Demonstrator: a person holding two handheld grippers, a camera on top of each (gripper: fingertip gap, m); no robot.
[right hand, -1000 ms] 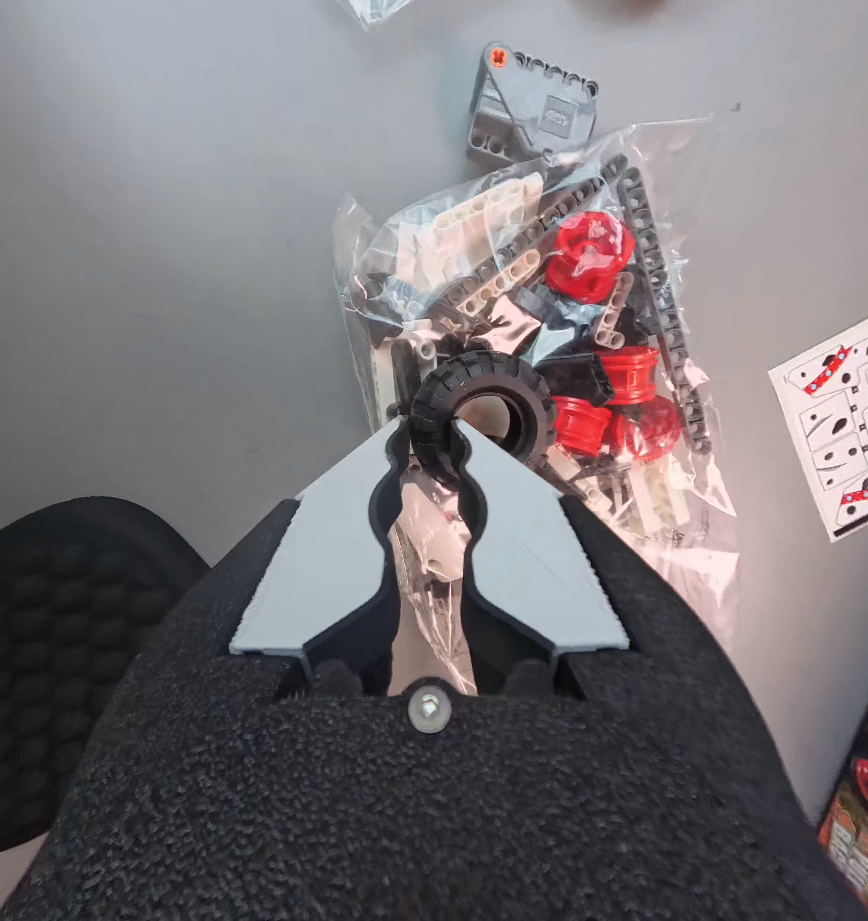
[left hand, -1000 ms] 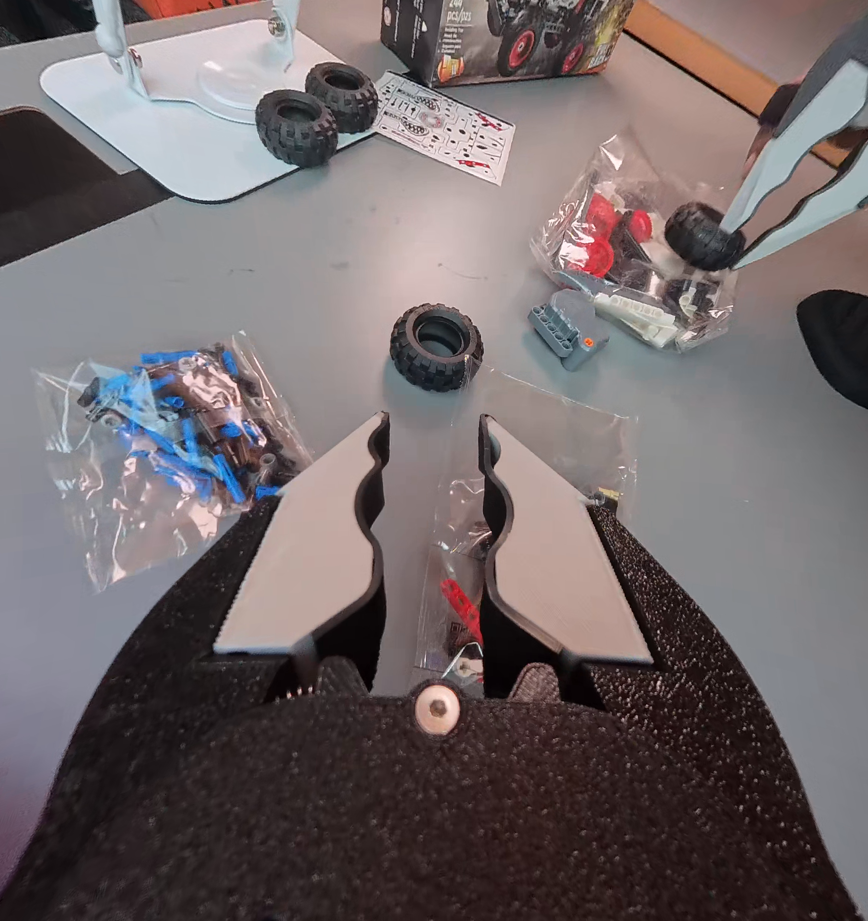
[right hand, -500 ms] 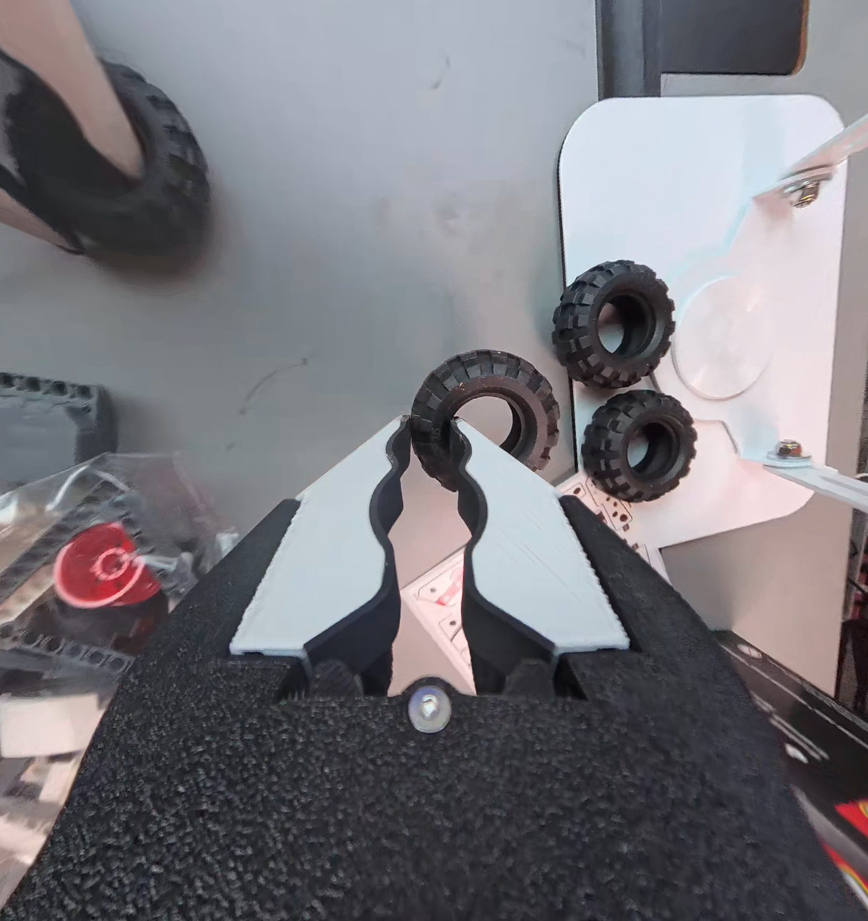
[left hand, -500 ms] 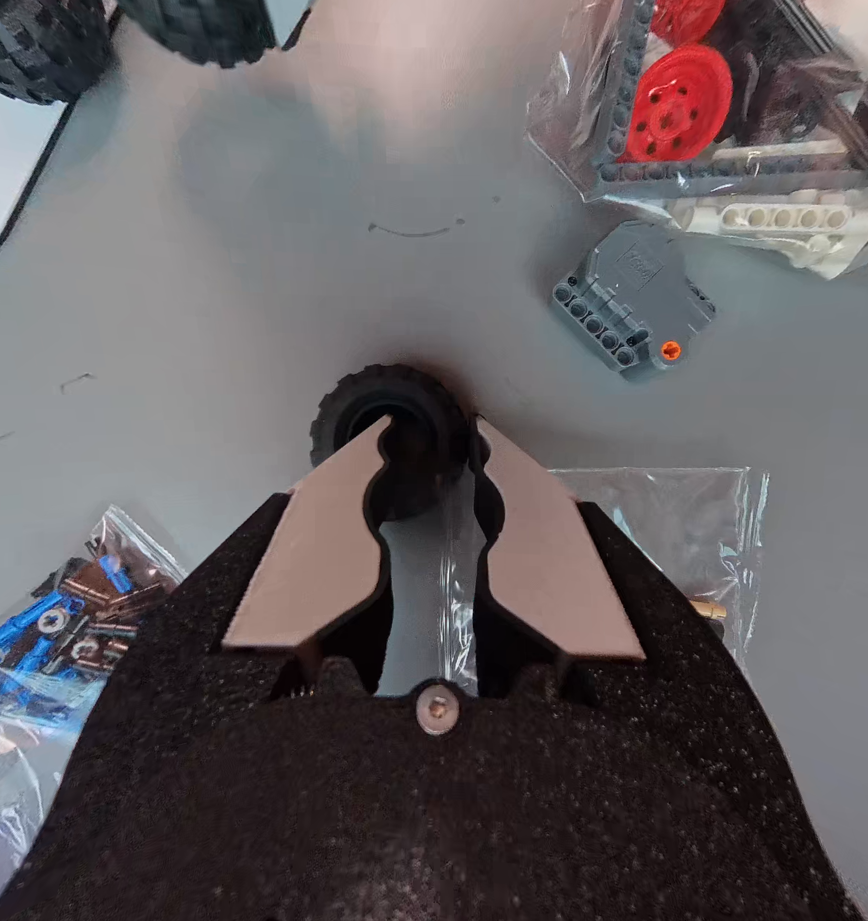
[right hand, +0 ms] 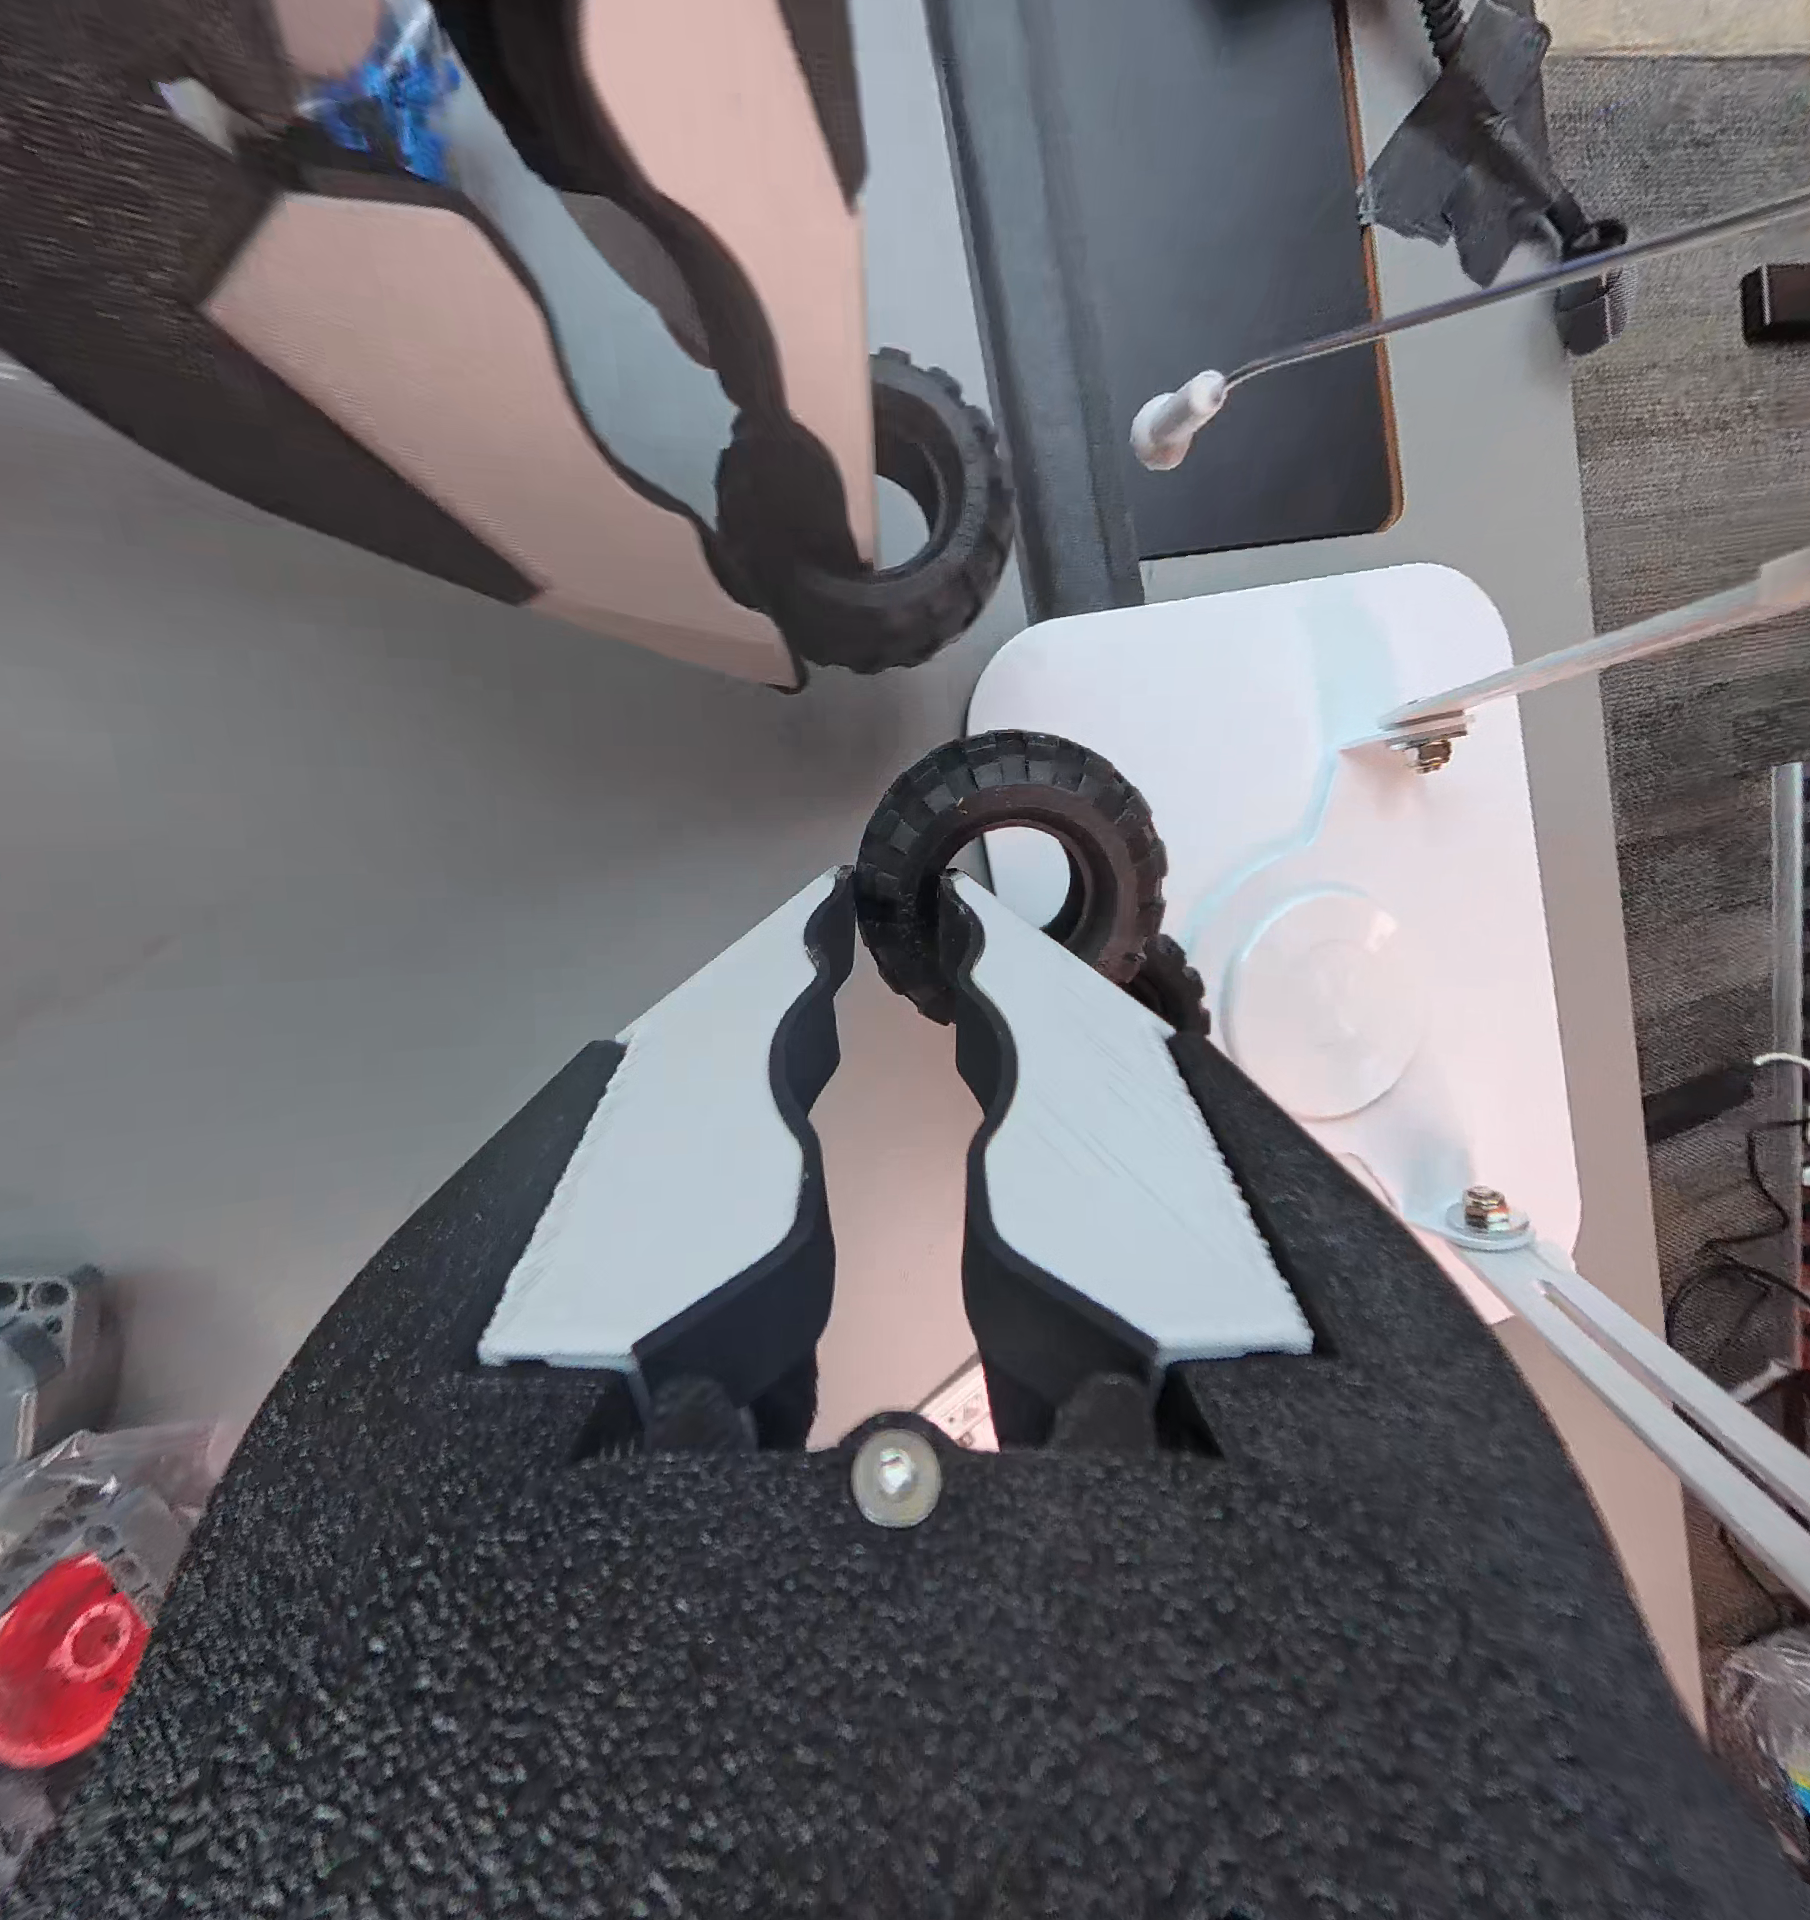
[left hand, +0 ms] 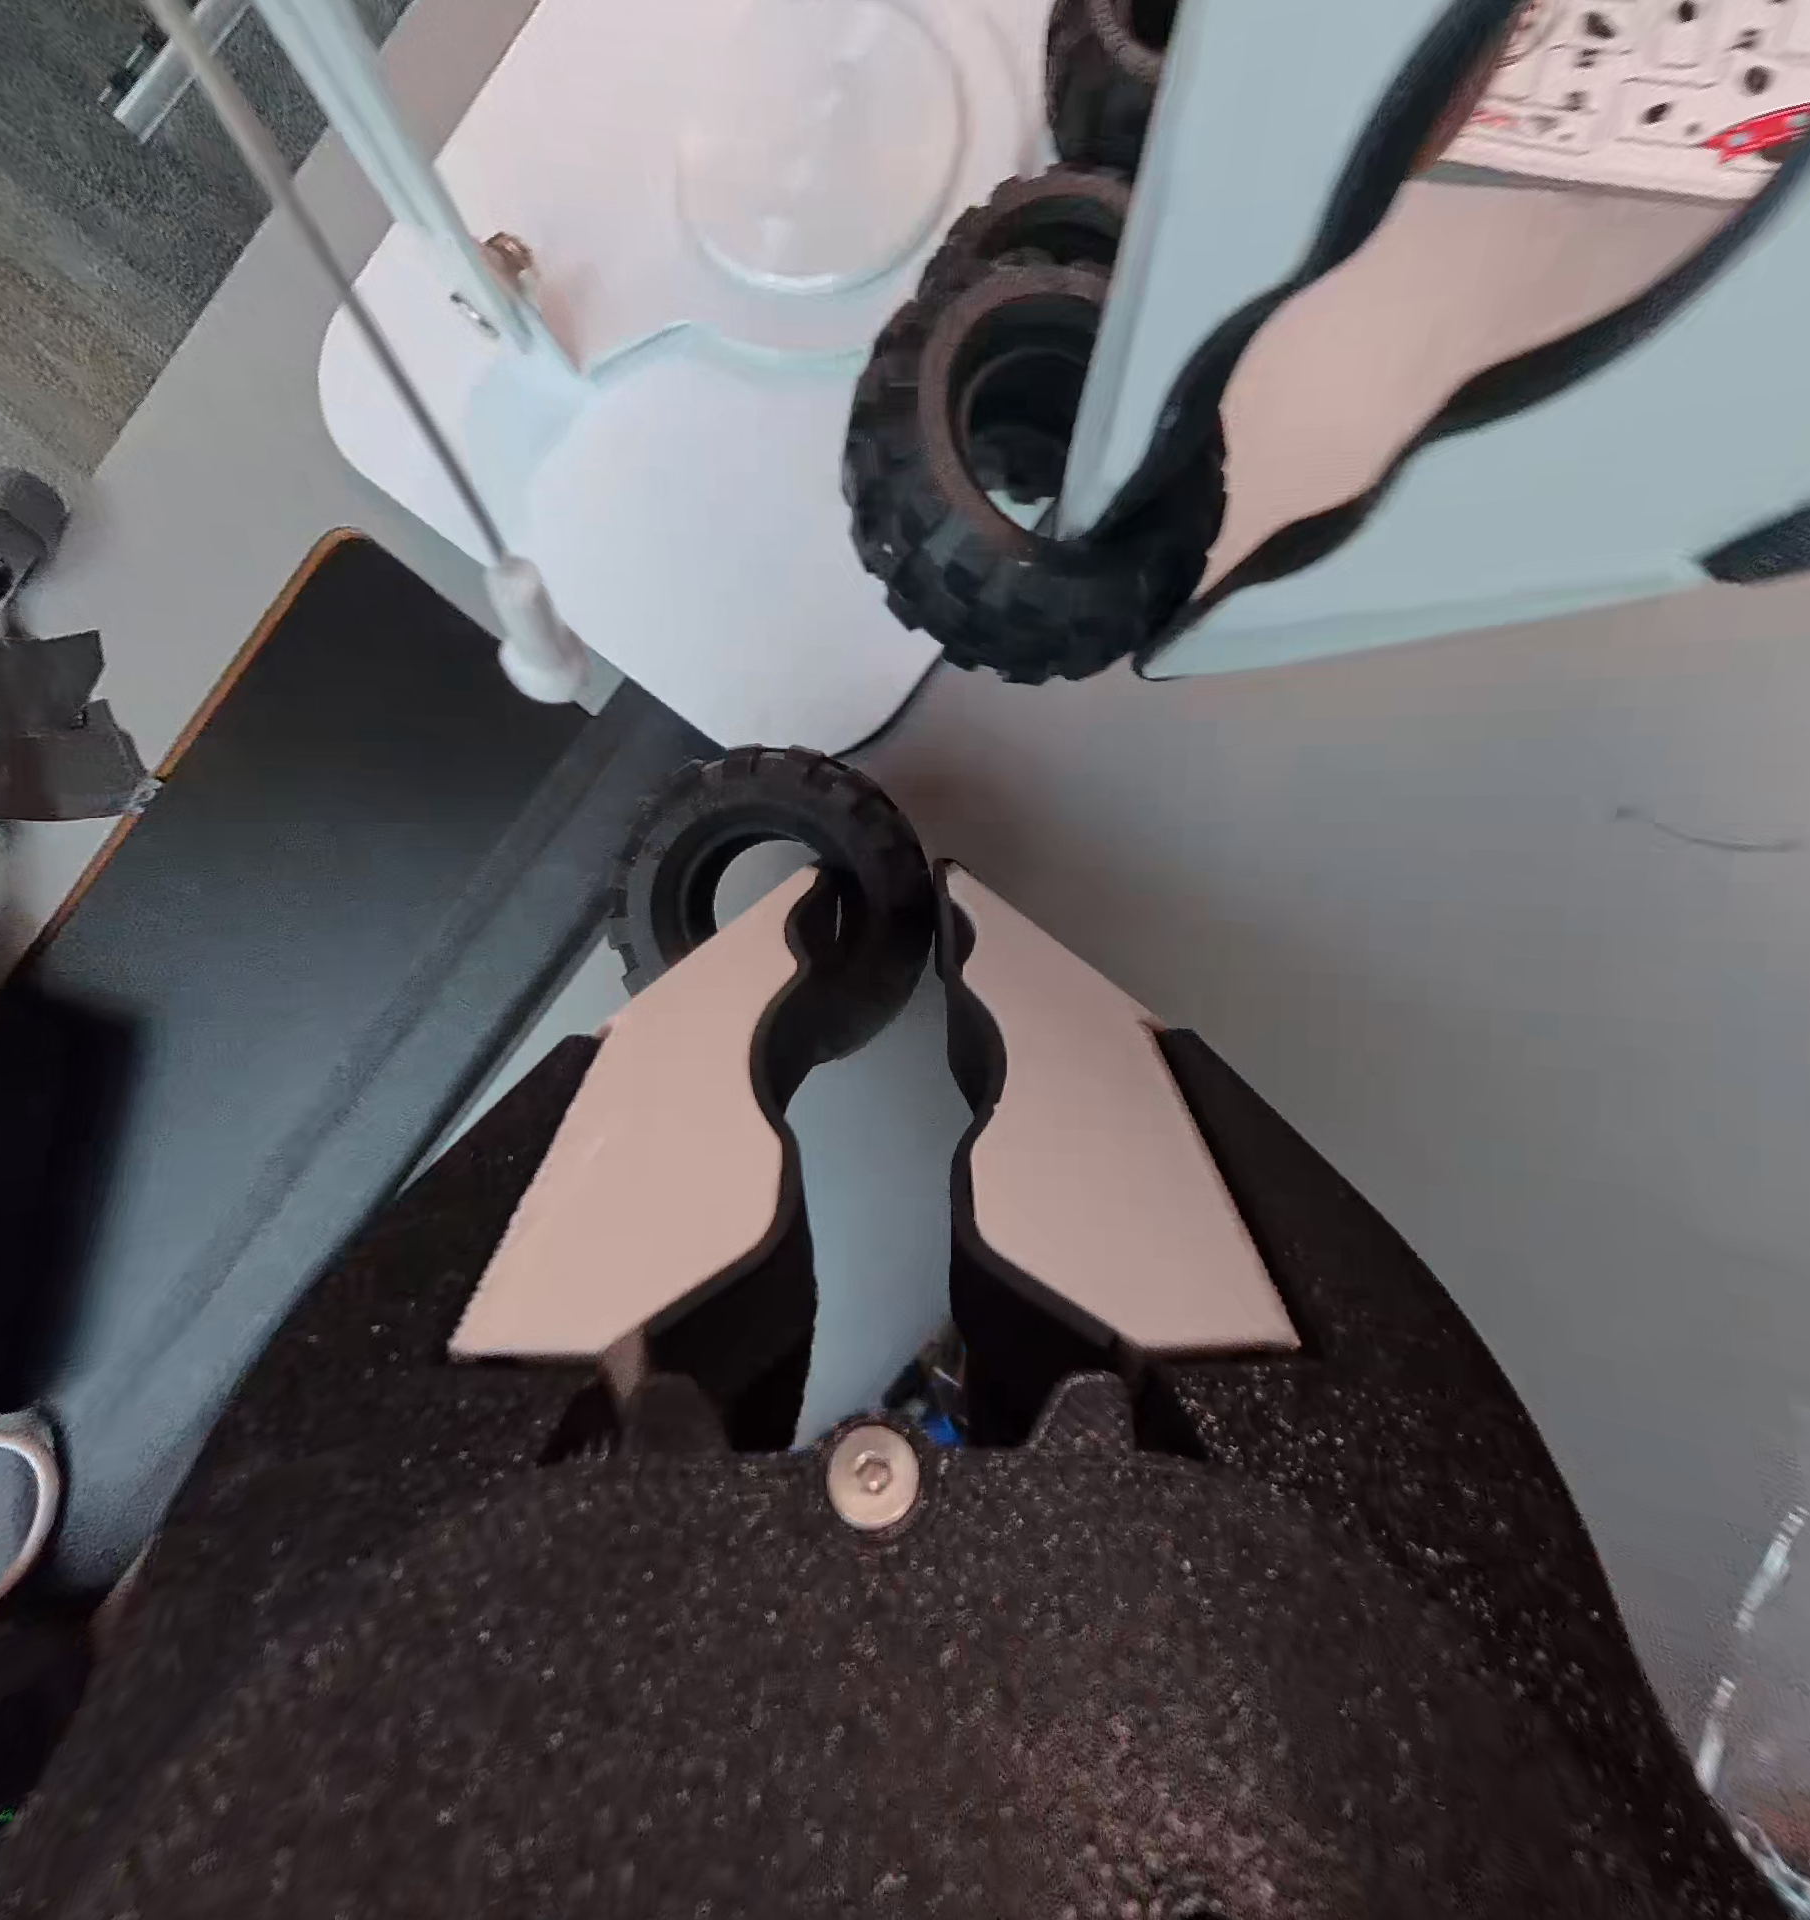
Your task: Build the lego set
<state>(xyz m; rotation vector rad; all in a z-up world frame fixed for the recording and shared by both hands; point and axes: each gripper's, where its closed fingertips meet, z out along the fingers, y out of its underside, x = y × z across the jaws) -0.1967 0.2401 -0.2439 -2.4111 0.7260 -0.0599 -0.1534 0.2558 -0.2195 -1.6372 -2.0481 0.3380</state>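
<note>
A: How are the two tyres held?

B: Each is clamped through its wall. The left gripper (left hand: 875, 883) is closed on a black tyre (left hand: 766, 862), one finger inside the bore and one on the tread. The right gripper (right hand: 896, 894) is pinched the same way on a second tyre (right hand: 1015, 852).

A: Why there?

B: Both are carried above the corner of the white base plate (right hand: 1296, 727), which lies near the far edge of the table (left hand: 1400, 1039). More tyres (left hand: 1036, 239) are already parked on the plate, so collecting the wheels in one spot is probably intended.

A: And the pose?

B: The grippers are pointed towards each other, tips down and close together over the plate's corner. Neither tyre appears to be set down yet, though contact is hard to judge from these angles. A red hub (right hand: 49, 1652) is left in its bag at the near side.
</note>
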